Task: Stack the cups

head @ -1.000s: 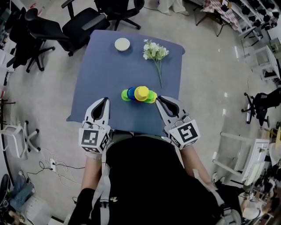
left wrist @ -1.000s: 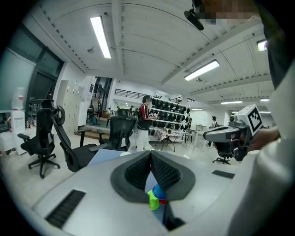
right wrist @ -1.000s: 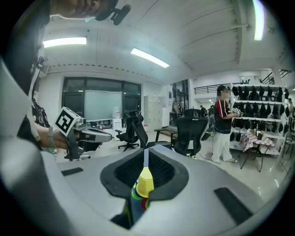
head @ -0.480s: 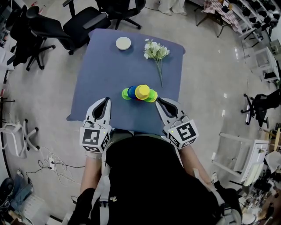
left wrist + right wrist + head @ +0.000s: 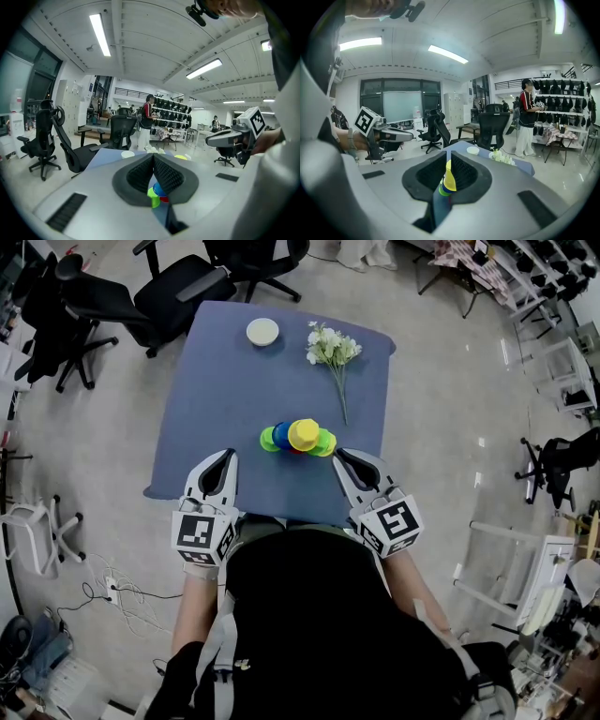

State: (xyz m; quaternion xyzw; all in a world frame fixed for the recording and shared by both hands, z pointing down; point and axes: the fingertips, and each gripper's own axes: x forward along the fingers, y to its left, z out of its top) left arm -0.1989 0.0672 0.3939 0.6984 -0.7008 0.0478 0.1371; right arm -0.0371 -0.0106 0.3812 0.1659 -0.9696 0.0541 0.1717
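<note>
A cluster of cups (image 5: 298, 438) stands on the blue table (image 5: 225, 399) near its front edge: a yellow cup (image 5: 303, 434) on top in the middle, a green one (image 5: 268, 440) and a blue one (image 5: 281, 434) to its left, a lime one (image 5: 325, 445) to its right. My left gripper (image 5: 226, 457) hovers shut at the front left of the cups, apart from them. My right gripper (image 5: 341, 456) is shut at their front right, close to the lime cup, holding nothing. Past the shut left gripper (image 5: 153, 156) the cups (image 5: 156, 194) show; the right gripper (image 5: 446, 158) sees the yellow cup (image 5: 450, 177).
A white bowl (image 5: 262, 332) sits at the table's far edge, and a bunch of white flowers (image 5: 331, 351) lies at the far right. Black office chairs (image 5: 178, 296) stand beyond the table. A person (image 5: 527, 123) stands by racks in the background.
</note>
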